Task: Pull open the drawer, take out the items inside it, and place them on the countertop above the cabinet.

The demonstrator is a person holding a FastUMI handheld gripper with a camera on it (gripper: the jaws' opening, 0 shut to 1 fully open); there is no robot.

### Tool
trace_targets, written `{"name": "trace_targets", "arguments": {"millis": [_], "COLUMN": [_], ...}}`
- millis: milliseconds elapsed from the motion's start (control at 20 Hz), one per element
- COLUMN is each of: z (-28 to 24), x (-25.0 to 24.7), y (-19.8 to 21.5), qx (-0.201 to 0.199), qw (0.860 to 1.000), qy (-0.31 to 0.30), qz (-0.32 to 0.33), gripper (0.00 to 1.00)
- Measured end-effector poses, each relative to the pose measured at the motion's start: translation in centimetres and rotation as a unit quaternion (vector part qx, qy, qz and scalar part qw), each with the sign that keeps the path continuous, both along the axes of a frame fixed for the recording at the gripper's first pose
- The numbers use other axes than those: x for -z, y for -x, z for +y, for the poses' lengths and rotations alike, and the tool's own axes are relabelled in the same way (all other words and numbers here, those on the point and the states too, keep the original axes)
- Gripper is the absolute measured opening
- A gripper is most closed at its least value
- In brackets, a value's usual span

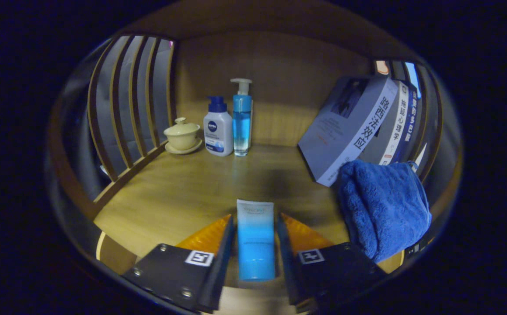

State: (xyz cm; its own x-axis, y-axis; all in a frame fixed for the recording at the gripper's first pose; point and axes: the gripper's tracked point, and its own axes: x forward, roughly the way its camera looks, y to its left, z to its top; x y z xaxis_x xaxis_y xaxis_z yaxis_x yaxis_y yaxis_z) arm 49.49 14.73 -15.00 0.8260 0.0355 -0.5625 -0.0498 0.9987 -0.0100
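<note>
One flat blue-white tube (255, 238) clamped in gripper (255, 221) | smooth wooden countertop (179, 192) | fluffy blue towel (382, 208) beside

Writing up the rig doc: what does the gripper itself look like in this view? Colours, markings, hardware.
The gripper has two black finger bodies with flat angular tops. Each top carries a small square black-and-white fiducial tag, and the left one shows silver screws at its corners. Ahead of the bodies, each side has a translucent orange wedge with a ribbed surface. The inner faces are thin dark plates. No cables show.
</note>
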Motion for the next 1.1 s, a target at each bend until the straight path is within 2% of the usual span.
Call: {"name": "trace_targets", "arguments": {"millis": [50,250,350,600,750,900,1100], "z": [0.0,-0.2,-0.4,-1.9,-2.1,-2.8,-3.3], "x": [-1.1,-6.7,-10.1,-14.6,-15.1,-14.5,-11.0], "y": [0.5,4.6,8.0,16.2,21.7,26.0,30.4], "qx": [0.000,-0.008,-0.011,-0.015,-0.014,0.000,0.020], "qw": [1.000,0.997,0.993,0.982,0.978,0.975,0.976], "qy": [-0.002,-0.021,-0.036,-0.034,-0.043,-0.050,-0.036], "qz": [-0.014,-0.072,-0.109,-0.184,-0.205,-0.217,-0.213], "gripper": [0.71,0.77,1.00,1.00,1.00,1.00,1.00]}}
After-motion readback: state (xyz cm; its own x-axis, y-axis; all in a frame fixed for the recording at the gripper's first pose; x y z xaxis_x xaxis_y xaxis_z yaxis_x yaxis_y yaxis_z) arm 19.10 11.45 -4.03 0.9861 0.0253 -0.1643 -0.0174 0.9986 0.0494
